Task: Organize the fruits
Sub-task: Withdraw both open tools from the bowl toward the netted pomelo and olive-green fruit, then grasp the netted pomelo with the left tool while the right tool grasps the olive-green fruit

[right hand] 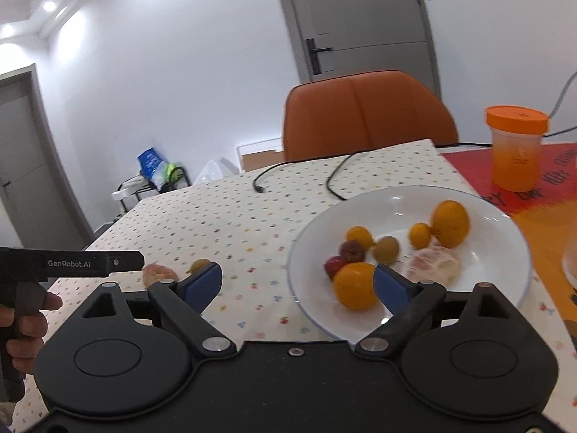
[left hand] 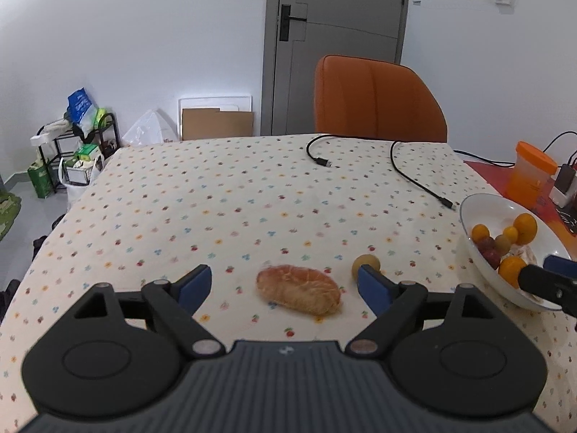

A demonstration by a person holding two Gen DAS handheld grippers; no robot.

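Right now both grippers are empty. The left gripper [left hand: 285, 287] has its jaws spread wide and nothing pressed between the pads; a peeled citrus piece [left hand: 298, 289] lies on the tablecloth [left hand: 216, 209] squarely between its fingertips. A small yellow-green fruit [left hand: 366, 264] sits just beside its right-hand finger, partly hidden by it. The right gripper [right hand: 297, 283] is also spread wide and empty, hovering at the near rim of the white bowl [right hand: 378, 198], which already holds several oranges, two dark red fruits, a greenish one and a peeled segment cluster. My read: the step in hand is the left pick of the peeled piece, then a transfer to the bowl. Lower until the pads bracket its sides, stay centred, and close gently; peeled flesh looks soft and will probably squash or tear. Watch the right-hand finger so it doesn't knock the small fruit and roll it away. Keep the right gripper clear of the bowl rim, since a nudge could tip the bowl. The black cable [left hand: 414, 176] is well apart.
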